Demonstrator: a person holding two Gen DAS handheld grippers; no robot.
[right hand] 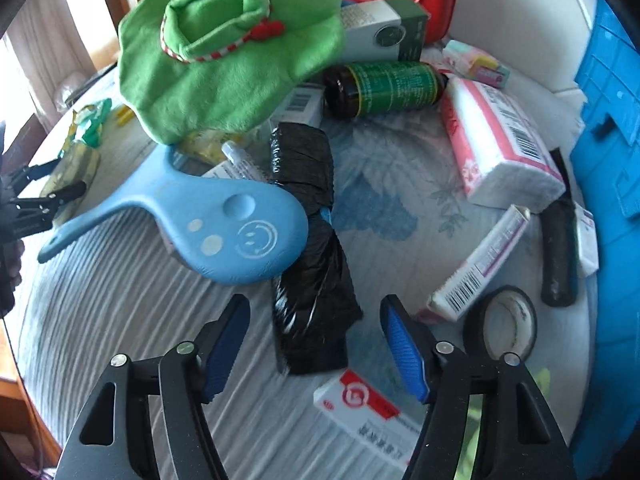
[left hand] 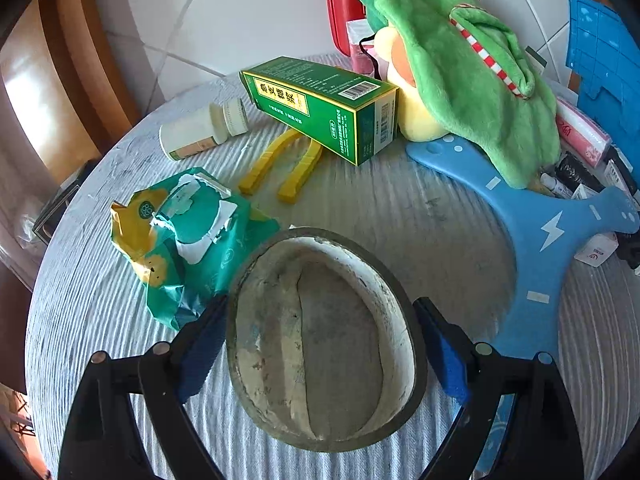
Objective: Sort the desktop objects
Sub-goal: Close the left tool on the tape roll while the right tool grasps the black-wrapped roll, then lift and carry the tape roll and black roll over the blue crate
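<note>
Desktop objects lay scattered over a round table (left hand: 360, 208) with a pale ribbed cloth. In the left wrist view, the left gripper (left hand: 320, 336) was clamped wide around a grimy round dish (left hand: 320, 340) — its blue pads pressed the dish's rim on either side, and whether the dish sat on the cloth or was lifted off it could not be told. Just beyond the dish lay a torn green-and-yellow packet (left hand: 184, 236), touching its rim at the left. Farther back were a yellow U-shaped clip (left hand: 280, 168), a white pill bottle (left hand: 200, 132) on its side, and a green carton (left hand: 324, 108) resting partly on the clip. A green plush toy (left hand: 460, 80) sprawled over the near end of a blue curved plastic piece (left hand: 520, 216), with a red case (left hand: 348, 4) behind it. In the right wrist view, the right gripper (right hand: 316, 344) hung with its jaws apart over the near end of a black bag roll (right hand: 308, 240); the pads stood clear of it on both sides, gripping nothing. A red-and-white box (right hand: 360, 400) lay beneath the gripper, a roll of black tape (right hand: 502, 320) to its right, and a pink-and-white tissue pack (right hand: 496, 140) and a dark bottle with a green label (right hand: 388, 88) farther back — a blue crate (right hand: 608, 120) stood at the right edge.
</note>
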